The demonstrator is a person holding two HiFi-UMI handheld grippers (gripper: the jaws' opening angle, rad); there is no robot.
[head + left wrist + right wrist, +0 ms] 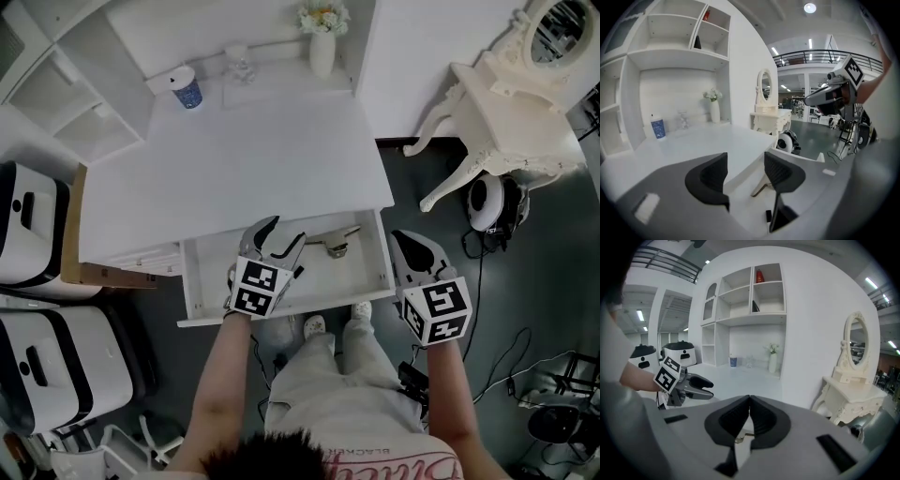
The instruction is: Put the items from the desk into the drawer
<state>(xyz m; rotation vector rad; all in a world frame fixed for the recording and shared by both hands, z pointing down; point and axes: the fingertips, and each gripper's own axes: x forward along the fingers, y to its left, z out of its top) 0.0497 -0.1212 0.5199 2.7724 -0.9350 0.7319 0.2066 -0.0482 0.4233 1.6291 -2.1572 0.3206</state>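
Observation:
The white desk's drawer [217,270] stands pulled out. A metal utensil [334,246] lies inside it at the back right. My left gripper [286,230] hovers over the drawer's middle, open and holding nothing. In the left gripper view the left gripper [745,158] frames a tan handle [761,188] lying in the drawer. My right gripper [406,236] is shut and hangs just outside the drawer's right wall. In the right gripper view the right gripper [750,402] has its pads touching with nothing held. A blue cup [187,92], a small glass [241,67] and a flower vase [322,45] stand at the desk's back.
Open white shelving [66,89] flanks the desk on the left, with white machines [37,234] below it. An ornate white dressing table [511,112] with a mirror stands at the right, and headphones [492,204] and cables lie on the dark floor. The person's legs are under the drawer.

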